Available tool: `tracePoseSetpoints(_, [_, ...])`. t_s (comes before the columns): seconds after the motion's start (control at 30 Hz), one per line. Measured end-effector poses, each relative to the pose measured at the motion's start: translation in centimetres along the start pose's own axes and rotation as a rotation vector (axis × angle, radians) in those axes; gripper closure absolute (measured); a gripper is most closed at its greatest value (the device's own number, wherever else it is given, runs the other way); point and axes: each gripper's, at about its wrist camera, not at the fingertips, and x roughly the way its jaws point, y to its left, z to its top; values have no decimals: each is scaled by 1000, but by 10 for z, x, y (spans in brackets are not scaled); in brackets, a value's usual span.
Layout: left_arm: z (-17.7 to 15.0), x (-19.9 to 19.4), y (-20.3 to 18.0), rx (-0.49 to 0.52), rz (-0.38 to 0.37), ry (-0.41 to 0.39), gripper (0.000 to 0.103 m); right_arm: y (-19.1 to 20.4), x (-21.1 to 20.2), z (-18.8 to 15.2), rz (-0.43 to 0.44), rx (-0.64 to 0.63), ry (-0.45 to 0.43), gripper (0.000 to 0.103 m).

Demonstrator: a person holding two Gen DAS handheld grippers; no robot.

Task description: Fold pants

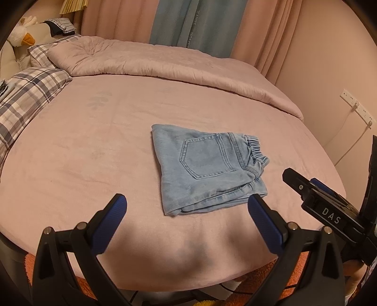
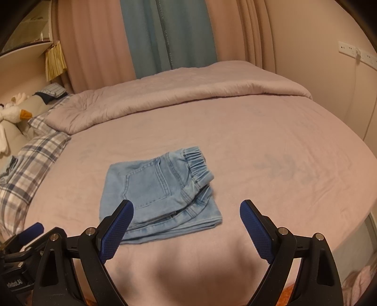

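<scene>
The left hand-held gripper (image 1: 187, 207) and right hand-held gripper (image 2: 186, 213) both gape wide, holding nothing, near the folded denim pants (image 1: 205, 169) on the pink bed (image 1: 94, 153). Judged finished; withdraw without snagging. Plaid pillows (image 1: 26, 101) left, curtains (image 1: 179, 21) behind.

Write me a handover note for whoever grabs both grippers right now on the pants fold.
Left gripper: open, empty, held off the bed's near edge.
Right gripper: open, empty, alongside the left.
Light blue denim pants: lying mid-bed on the pink sheet, folded into a compact stack, back pocket up, elastic waistband toward the right.
Done: the folding looks complete; layers sit roughly aligned.
Left: probably nothing, perhaps squaring the near edges.
</scene>
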Motion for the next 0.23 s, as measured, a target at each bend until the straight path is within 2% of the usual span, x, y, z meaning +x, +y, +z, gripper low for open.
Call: tracePoseSetpoints(0.23, [0,0,-1,2,-5,1,0,0,0,0,-4,-2,1,12])
